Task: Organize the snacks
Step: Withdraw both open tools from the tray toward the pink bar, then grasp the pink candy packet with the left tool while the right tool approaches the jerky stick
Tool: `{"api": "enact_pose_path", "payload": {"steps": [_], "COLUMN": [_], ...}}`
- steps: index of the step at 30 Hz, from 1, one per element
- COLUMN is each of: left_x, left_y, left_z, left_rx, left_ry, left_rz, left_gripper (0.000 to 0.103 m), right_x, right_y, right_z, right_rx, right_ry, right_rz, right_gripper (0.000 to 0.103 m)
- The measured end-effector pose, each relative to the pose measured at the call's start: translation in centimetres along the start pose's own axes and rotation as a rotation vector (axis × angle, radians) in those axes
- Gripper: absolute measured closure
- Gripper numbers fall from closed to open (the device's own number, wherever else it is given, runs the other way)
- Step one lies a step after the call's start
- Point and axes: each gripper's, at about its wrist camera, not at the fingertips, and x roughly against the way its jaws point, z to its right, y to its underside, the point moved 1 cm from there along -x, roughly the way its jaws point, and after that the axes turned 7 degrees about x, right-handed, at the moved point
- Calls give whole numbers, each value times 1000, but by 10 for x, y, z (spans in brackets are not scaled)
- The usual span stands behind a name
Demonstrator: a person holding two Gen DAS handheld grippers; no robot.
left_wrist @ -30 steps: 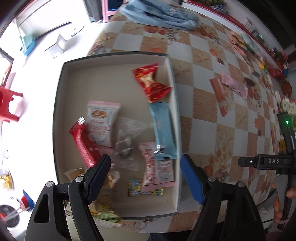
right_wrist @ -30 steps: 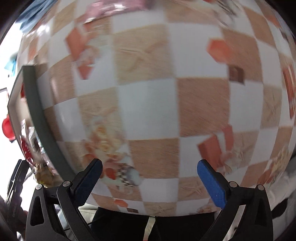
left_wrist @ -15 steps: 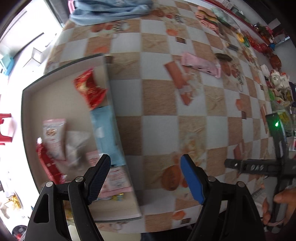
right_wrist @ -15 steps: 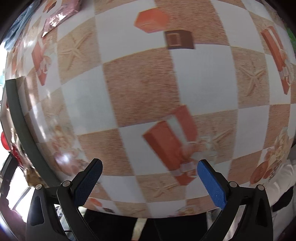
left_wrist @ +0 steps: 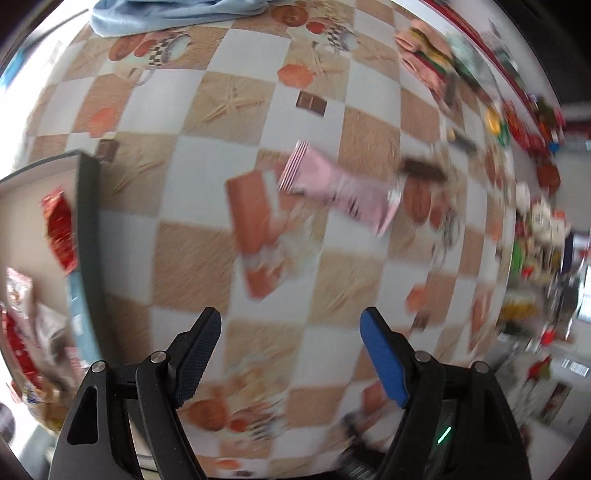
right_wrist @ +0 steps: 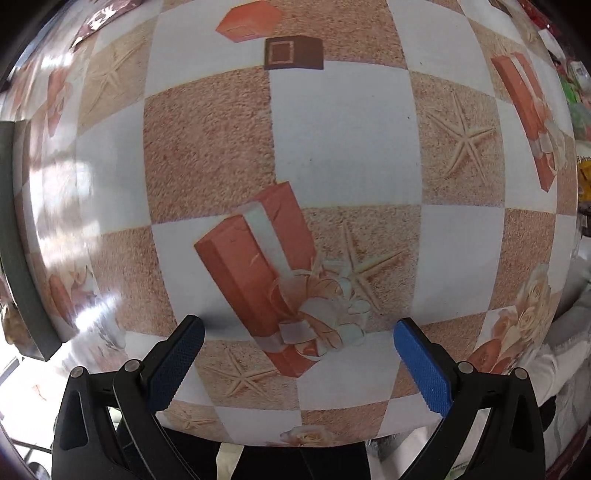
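A pink snack packet (left_wrist: 338,188) lies on the checkered tablecloth, up and to the right of my left gripper (left_wrist: 291,339), which is open with nothing between its fingers. At the left edge is the grey box (left_wrist: 86,229) holding several snacks, among them a red wrapper (left_wrist: 61,225) and a light blue packet (left_wrist: 75,295). My right gripper (right_wrist: 295,343) is open over bare tablecloth with nothing between its fingers. The box's dark rim (right_wrist: 16,258) shows at the left edge of the right wrist view.
A light blue cloth (left_wrist: 177,14) lies at the table's far edge. Many small colourful items (left_wrist: 517,122) crowd the right side of the table, blurred. A white sleeve (right_wrist: 561,350) shows at the right of the right wrist view.
Both grippers have moved to the right, away from the box. The box has slid to the left edge of the left wrist view, and the pink packet is now nearer the middle.
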Motion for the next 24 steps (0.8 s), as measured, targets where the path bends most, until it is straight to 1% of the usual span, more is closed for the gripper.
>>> {"api": "enact_pose_path", "payload": {"steps": [3,6,10,13,14,16,18,20,21,23,24], "left_x": [-6,-16,-31,-45,-45,-47,-49,-50,-49,-46,-42], "left_y": [-21,-41,-59,-64,-64,-61,-57,-52,-49,-44,-42], "left_z": [10,19,26,33,36,43,47,43,39,32,27], "left_rx": [81,162,225,210,200,151,89,44,26,-2,-7], "left_ry": [10,3,-17,-62,-69,-99,-151,-215,-230,-235,-216], "left_rz": [4,11,19,19,34,46,46,54,61,66,66], "left_gripper": [22,22,22,22,19,19,19,19,19,19,19], "right_x": [2,-1,1,-4,-5,-8,-7,-4,-3,-1,1], "right_y": [4,19,26,29,31,32,34,31,30,27,27], "right_z": [-5,-14,-22,-40,-40,-43,-44,-45,-43,-42,-42], "right_rx": [14,30,46,58,64,67,65,64,65,63,64], "right_ry": [8,15,20,24,26,28,30,29,29,29,29], "right_rz": [15,24,24,21,24,32,41,40,38,39,39], "right_gripper": [0,0,0,0,0,0,0,0,0,0,0]}}
